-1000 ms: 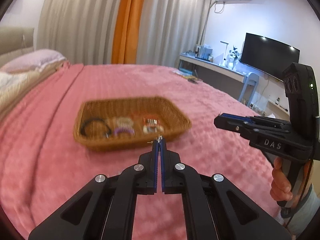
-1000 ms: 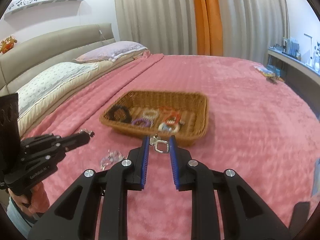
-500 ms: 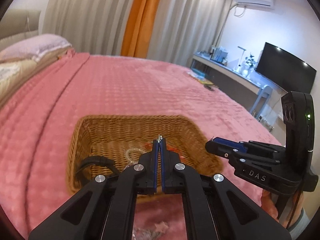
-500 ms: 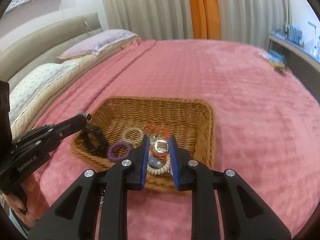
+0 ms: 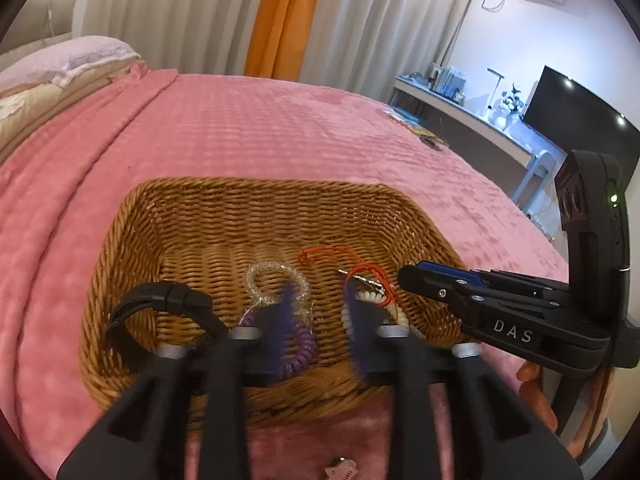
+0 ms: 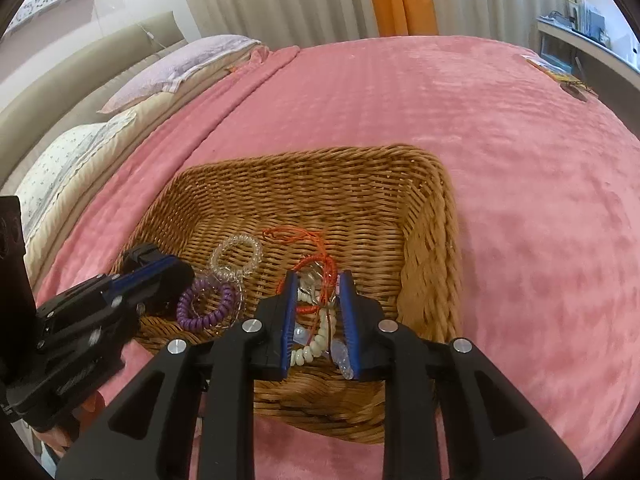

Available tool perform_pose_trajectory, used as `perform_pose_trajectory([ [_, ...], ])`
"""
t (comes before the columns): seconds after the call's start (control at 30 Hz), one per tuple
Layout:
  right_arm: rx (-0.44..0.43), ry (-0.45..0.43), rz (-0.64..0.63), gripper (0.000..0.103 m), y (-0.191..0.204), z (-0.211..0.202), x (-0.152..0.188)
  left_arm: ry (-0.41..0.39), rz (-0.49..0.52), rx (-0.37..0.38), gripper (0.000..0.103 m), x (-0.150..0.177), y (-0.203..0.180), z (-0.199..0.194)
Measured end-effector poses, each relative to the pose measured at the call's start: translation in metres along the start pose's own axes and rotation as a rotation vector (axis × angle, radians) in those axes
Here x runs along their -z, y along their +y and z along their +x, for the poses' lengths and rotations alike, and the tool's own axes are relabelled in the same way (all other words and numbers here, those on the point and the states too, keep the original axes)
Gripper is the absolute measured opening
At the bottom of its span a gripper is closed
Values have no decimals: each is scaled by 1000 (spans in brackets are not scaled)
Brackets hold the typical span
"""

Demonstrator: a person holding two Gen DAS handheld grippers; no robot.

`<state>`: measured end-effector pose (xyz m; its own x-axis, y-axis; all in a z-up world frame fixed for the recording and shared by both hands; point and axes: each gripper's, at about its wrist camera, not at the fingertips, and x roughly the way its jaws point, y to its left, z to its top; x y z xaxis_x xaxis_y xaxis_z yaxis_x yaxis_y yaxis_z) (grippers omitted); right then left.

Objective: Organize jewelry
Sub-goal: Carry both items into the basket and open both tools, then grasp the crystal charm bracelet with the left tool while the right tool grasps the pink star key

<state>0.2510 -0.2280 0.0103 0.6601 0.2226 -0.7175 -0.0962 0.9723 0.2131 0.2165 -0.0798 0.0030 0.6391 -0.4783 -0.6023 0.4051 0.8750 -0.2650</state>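
Note:
A wicker basket [image 5: 264, 208] [image 6: 424, 232] sits on the pink bed. It holds a black band [image 5: 160, 300], a clear coil tie [image 5: 276, 272] [image 6: 236, 256], a purple coil tie [image 5: 298, 344] [image 6: 206, 306], a red cord [image 5: 360, 268] [image 6: 316, 248] and a white coil bracelet [image 5: 374, 300] [image 6: 316, 342]. My left gripper [image 5: 318, 300] is open and blurred over the basket's near side, with nothing between its fingers. My right gripper [image 6: 318, 280] is open over the red cord and white bracelet. It also shows in the left wrist view [image 5: 432, 274].
A small pink charm [image 5: 340, 470] lies on the pink blanket [image 5: 248, 128] in front of the basket. Pillows [image 6: 80, 148] line the bed's left side. A desk with a TV [image 5: 580, 120] stands at the far right. Small items [image 6: 568, 80] lie at the bed's far edge.
Both grippers moved forward over the basket. My left gripper opened and the small metal piece it held is gone from it. My right gripper opened wider and no longer holds the metal ring piece.

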Motion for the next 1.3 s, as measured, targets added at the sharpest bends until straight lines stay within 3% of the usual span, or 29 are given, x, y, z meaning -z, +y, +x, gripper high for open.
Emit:
perform_pose_trajectory([
  [0.03,0,-12,3,36,0,-4,0,-17,3,-6,43,0,0,-5],
  [0.1,0,-31,4,41,0,-12,0,-36,4,9,44,-2,-1,-17],
  [0.33,-3,-88,-7,44,12,-52,7,-134,15,36,61,1,-9,-77],
  [0.6,-30,-104,-51,44,51,-83,40,-195,4,6,61,32,-3,-141],
  [0.77,-39,-67,-64,44,68,-76,66,-154,-27,-33,61,62,15,-147],
  [1.0,-37,17,-66,44,74,-51,92,-14,-105,-65,61,89,43,-116],
  [1.2,-41,62,-46,44,69,-30,106,78,-96,-58,60,104,49,-90],
  [1.3,-60,90,-23,44,65,-19,113,140,-46,-113,58,110,43,-75],
])
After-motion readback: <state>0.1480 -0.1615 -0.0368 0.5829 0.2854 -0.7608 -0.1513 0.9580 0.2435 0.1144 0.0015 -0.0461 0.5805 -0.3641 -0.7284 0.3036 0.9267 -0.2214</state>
